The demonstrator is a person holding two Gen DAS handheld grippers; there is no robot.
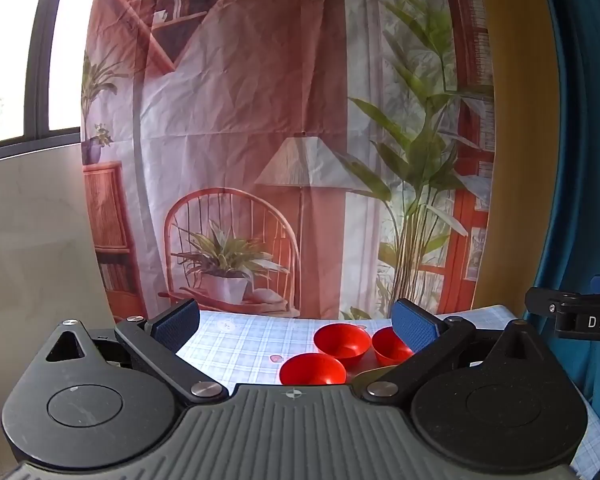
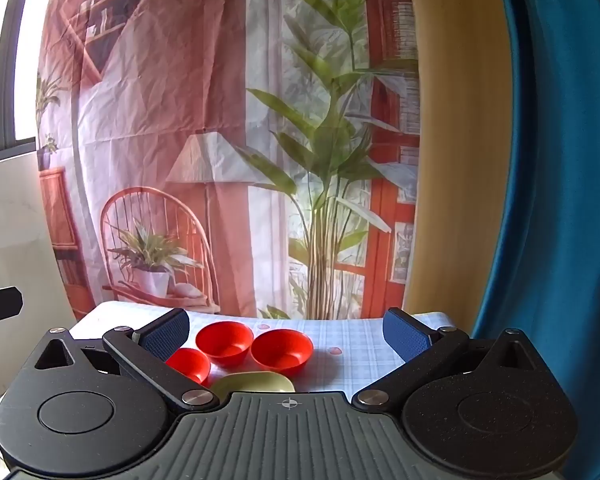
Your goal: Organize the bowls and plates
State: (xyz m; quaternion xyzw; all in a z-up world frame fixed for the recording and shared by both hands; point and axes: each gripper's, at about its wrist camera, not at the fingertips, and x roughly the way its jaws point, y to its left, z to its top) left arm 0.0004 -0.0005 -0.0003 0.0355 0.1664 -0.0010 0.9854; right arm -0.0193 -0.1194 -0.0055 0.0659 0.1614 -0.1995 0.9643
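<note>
Three red bowls stand close together on the checked tablecloth [image 2: 360, 350]. In the right wrist view they are a far bowl [image 2: 225, 340], a right bowl [image 2: 282, 349] and a small near-left bowl [image 2: 190, 364]. A green dish [image 2: 254, 382] lies just in front of them, partly hidden by the gripper body. In the left wrist view the bowls sit at right: near [image 1: 312, 369], far [image 1: 342, 341], rightmost [image 1: 390, 347] half behind a finger. My left gripper [image 1: 296, 326] is open and empty above the table. My right gripper [image 2: 286, 330] is open and empty, raised before the bowls.
A printed fabric backdrop [image 2: 220, 140] hangs right behind the table's far edge. A blue curtain [image 2: 560, 200] hangs at the right. The other gripper's black body [image 1: 576, 316] shows at the right edge of the left wrist view.
</note>
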